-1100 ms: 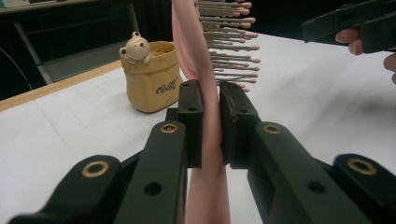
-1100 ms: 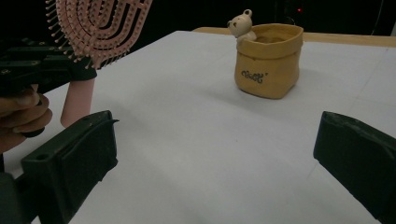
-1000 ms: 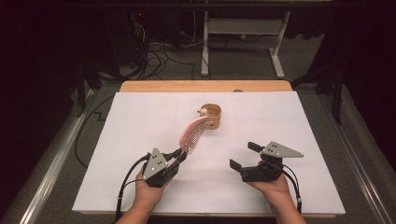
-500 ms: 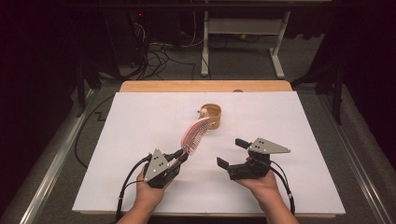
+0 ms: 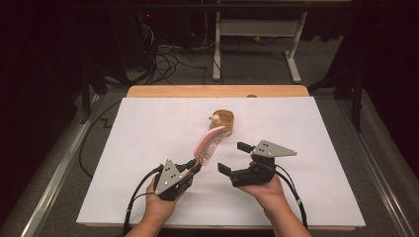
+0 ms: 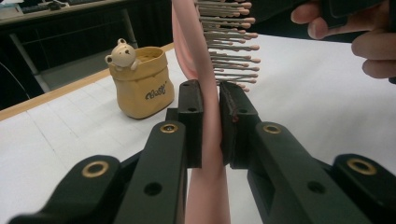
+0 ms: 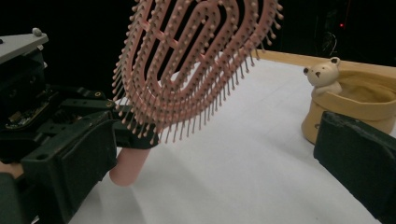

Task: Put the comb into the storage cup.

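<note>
A pink hairbrush (image 5: 210, 143) with rows of bristles slants up over the white table. My left gripper (image 5: 195, 167) is shut on its handle, and in the left gripper view the pads pinch the pink handle (image 6: 205, 154) from both sides. My right gripper (image 5: 232, 157) stands open just right of the brush head, bristles facing it. In the right gripper view the brush head (image 7: 196, 60) hangs between and above the wide-apart jaws, touching neither. A tan pot with a small bear figure (image 5: 223, 121) stands beyond the brush.
White paper (image 5: 148, 128) covers the table, whose wooden back edge (image 5: 217, 91) shows behind it. The tan pot (image 6: 142, 88) stands a short way past the brush tip. Cables and a desk frame lie on the dark floor behind.
The right gripper has moved left and slightly up, closing in on the brush head. The left gripper and the brush have stayed in place.
</note>
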Action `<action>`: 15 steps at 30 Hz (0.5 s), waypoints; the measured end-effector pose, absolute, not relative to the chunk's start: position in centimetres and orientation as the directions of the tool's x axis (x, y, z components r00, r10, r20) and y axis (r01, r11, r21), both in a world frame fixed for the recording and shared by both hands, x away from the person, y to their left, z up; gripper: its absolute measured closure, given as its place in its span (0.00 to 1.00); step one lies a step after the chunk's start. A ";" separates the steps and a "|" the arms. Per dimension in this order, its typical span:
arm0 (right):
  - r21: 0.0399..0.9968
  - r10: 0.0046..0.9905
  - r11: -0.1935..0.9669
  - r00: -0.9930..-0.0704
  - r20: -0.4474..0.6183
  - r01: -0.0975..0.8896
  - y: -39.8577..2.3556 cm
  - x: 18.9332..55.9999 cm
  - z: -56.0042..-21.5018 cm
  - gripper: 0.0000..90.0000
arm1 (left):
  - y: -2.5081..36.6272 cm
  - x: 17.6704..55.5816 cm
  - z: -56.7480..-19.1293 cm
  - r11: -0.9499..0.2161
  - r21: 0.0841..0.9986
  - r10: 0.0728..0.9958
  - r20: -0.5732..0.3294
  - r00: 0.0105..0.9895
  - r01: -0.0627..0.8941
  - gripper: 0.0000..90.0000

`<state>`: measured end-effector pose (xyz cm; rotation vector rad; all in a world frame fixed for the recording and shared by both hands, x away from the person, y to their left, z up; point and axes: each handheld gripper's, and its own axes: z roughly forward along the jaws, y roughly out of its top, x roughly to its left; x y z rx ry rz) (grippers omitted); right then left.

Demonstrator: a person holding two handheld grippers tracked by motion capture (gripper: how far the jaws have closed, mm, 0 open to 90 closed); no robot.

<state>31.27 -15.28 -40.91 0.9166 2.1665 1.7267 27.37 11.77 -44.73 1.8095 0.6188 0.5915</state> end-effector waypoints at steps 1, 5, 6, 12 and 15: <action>0.937 0.591 0.115 -0.781 0.202 0.330 -15.1 31.3 -40.8 0.00 | 11.7 27.3 -44.7 -0.287 0.950 0.661 0.102 0.743 0.125 0.90; 0.939 0.586 0.122 -0.787 0.193 0.321 -14.7 31.3 -40.5 0.00 | 11.5 27.2 -44.8 -0.289 0.950 0.661 0.107 0.743 0.120 0.90; 0.940 0.585 0.121 -0.788 0.193 0.320 -14.6 31.3 -40.5 0.00 | 11.5 27.2 -44.8 -0.293 0.949 0.658 0.110 0.745 0.119 0.90; 0.942 0.571 0.098 -0.793 0.211 0.321 -13.9 31.5 -40.0 0.00 | 11.1 27.0 -44.8 -0.309 0.945 0.650 0.125 0.750 0.110 0.90; 0.943 0.569 0.091 -0.793 0.215 0.321 -13.7 31.6 -39.8 0.00 | 10.9 27.0 -44.8 -0.314 0.943 0.645 0.130 0.753 0.107 0.90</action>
